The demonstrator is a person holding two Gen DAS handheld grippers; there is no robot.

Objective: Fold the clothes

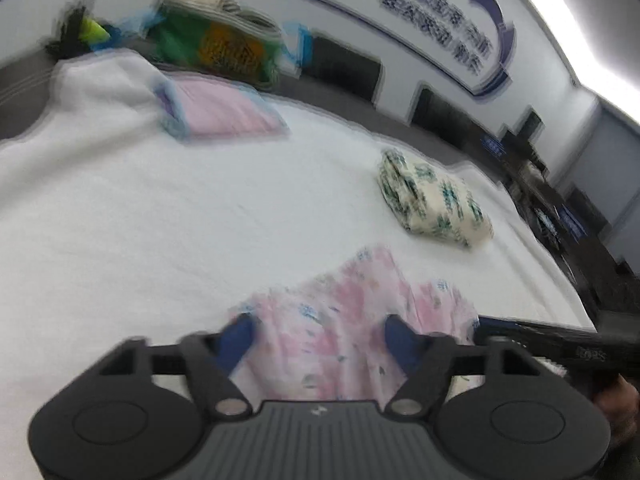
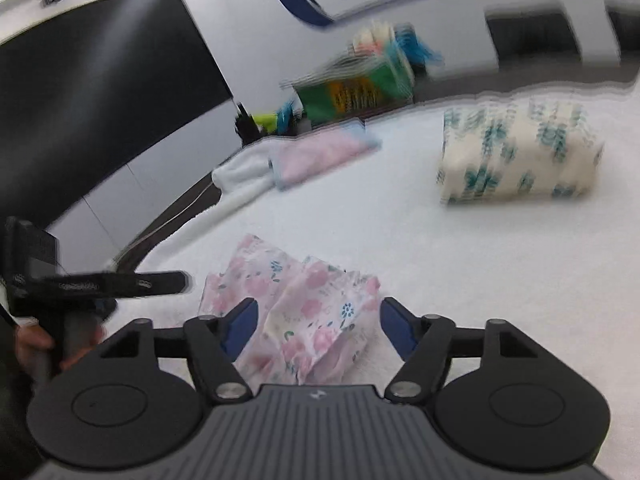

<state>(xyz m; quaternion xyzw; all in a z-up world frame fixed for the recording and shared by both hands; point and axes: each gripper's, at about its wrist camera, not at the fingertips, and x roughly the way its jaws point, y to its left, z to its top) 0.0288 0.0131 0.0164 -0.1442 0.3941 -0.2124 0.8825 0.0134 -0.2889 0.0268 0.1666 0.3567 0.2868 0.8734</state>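
On the white bedding (image 2: 440,264), both grippers' fingers (image 1: 236,338) (image 2: 394,326) are spread around the pink floral garment (image 2: 304,308).

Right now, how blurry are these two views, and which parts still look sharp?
Left wrist view: motion-smeared, pink folded cloth ghosted; left gripper body crisp. Right wrist view: green bag streaked, floral garment fairly sharp, fisheye bends the walls.

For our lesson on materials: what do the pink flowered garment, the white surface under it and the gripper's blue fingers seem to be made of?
Pink flowered garment: thin woven cloth, likely cotton, matte; it creases sharply. White surface: soft, fuzzy fabric, perhaps towelling, judging by its nap. Blue fingers: smooth moulded plastic or rubber; the blur leaves it open.
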